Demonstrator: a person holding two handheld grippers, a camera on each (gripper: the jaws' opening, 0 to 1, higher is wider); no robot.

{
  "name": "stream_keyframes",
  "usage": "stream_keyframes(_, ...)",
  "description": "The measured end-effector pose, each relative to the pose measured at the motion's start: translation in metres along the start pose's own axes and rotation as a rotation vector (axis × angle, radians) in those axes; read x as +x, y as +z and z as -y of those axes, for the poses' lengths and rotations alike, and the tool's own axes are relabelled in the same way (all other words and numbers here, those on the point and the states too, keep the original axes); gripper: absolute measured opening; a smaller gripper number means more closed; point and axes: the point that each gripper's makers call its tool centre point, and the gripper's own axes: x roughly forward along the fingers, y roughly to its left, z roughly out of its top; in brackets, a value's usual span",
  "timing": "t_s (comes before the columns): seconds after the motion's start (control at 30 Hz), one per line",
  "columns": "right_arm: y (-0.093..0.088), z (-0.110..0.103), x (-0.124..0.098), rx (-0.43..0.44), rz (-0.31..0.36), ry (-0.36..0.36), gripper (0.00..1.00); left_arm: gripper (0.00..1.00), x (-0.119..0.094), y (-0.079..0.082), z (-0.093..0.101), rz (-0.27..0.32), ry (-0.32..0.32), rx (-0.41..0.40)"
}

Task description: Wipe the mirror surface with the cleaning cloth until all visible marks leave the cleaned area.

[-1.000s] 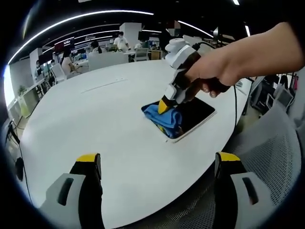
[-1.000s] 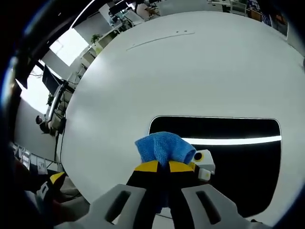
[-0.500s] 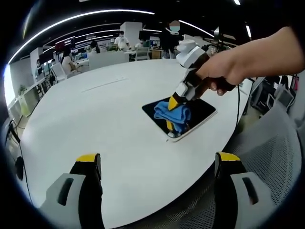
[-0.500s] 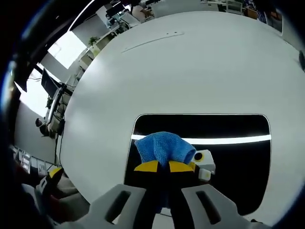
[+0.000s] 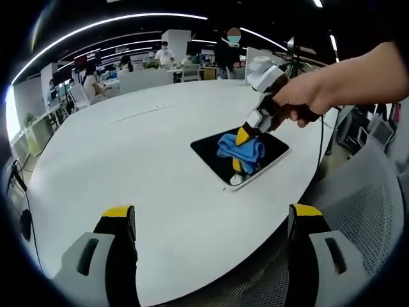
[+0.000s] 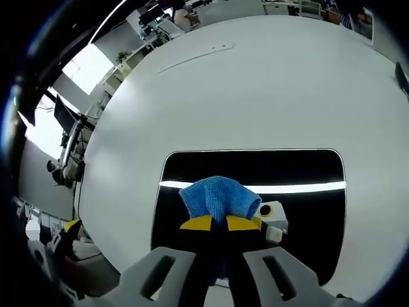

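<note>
The right tongs are clenched on the blue cleaning cloth, whose bunched fold sticks out just past the yellow tips and presses down onto the mirror. In the right gripper view the mirror is a dark rounded rectangle lying flat on the white tabletop, its long axis running left to right across the middle of the frame, with a bright strip of ceiling light reflected along it. The cloth sits left of centre on the glass, so most of the uncovered surface stretches away toward the right of the frame, and a narrower band remains toward the left edge. Whether any marks are left on the dark glass I cannot tell.

In the left gripper view the same cloth and mirror appear right of centre, with a hand gripping the right tongs from the upper right. The left tongs hang well apart from the mirror at the bottom of the frame, jaws spread wide and holding nothing. The right tongs are plainly the nearer tool, and I judge the next stroke should run along the mirror's long axis.
</note>
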Motion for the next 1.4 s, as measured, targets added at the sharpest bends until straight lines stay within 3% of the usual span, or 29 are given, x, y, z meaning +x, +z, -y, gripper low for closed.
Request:
stream_keyframes(0.53, -0.003, 0.021, -0.010, 0.017, 0.003, 0.009, 0.00, 0.99, -0.003, 0.004, 0.001, 0.014, -0.002, 0.000)
stream_keyframes(0.67, -0.003, 0.026, -0.012, 0.021, 0.007, 0.008, 0.00, 0.99, -0.008, 0.014, 0.003, 0.069, -0.014, 0.006)
stream_keyframes(1.03, -0.002, 0.046, -0.018, 0.031, 0.012, -0.007, 0.00, 0.98, -0.005, 0.010, 0.007, 0.032, -0.036, -0.006)
stream_keyframes(1.27, -0.003, 0.063, -0.025, 0.043, 0.021, -0.026, 0.00, 0.97, -0.012, 0.020, 0.012, 0.084, -0.061, -0.003)
stream_keyframes(1.4, -0.002, 0.073, -0.027, 0.048, 0.025, -0.044, 0.00, 0.99, -0.011, 0.019, 0.011, 0.081, -0.064, 0.011)
